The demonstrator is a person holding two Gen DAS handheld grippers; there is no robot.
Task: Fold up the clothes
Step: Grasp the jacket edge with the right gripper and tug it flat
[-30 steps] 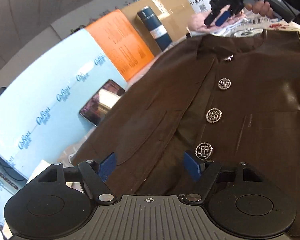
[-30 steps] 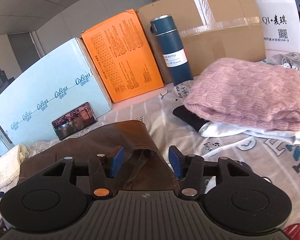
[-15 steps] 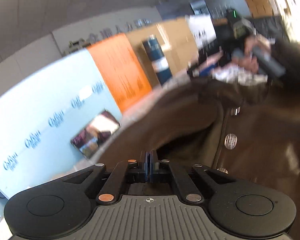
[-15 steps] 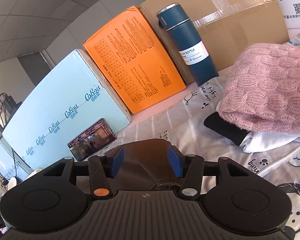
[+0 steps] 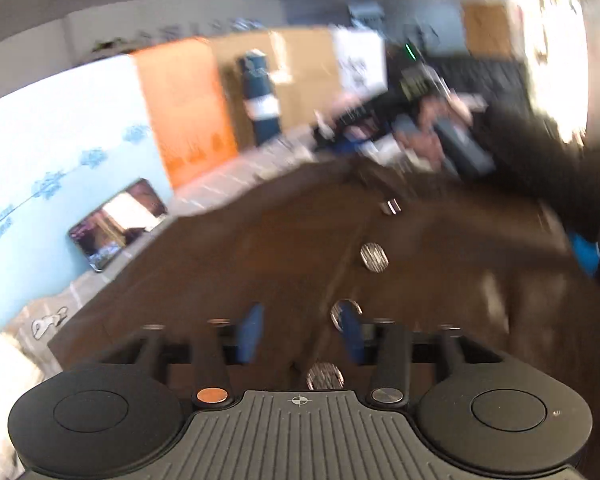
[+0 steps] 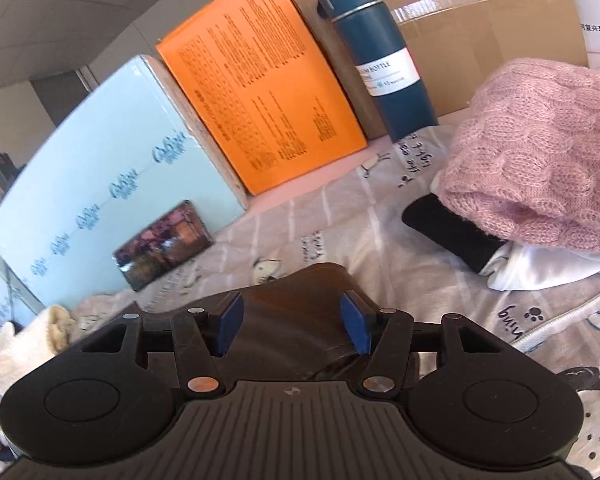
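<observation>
Looking along the left gripper (image 5: 300,334), the view is badly smeared by motion, but its blue pads stand apart with nothing between them, just above the dark brown button-front jacket (image 5: 260,264). The jacket fills the space ahead of the jaws; its row of round silver buttons (image 5: 374,257) runs forward from just right of the jaws. Ahead and to the left a black smartphone (image 5: 118,224) leans on a pale blue box (image 5: 60,152). Far ahead to the right a blurred hand holds the other tool, too smeared to read.

From the right gripper (image 6: 294,324), the jaws are also apart, straddling a raised hump of the brown jacket without pinching it. The jacket lies directly under and between the pads on the printed bed sheet (image 6: 380,216). Ahead to the right sits a folded pink cable-knit sweater (image 6: 540,152); straight ahead stand an orange box (image 6: 260,80) and a dark teal bottle (image 6: 380,52).

The jacket looks like a soft, fairly heavy cloth with a slight sheen, so it will probably drape and sag and may slip from a shallow pinch. A shoulder seam, collar edge or hem, where layers are doubled, seems the surest hold; the metal buttons are best avoided.
</observation>
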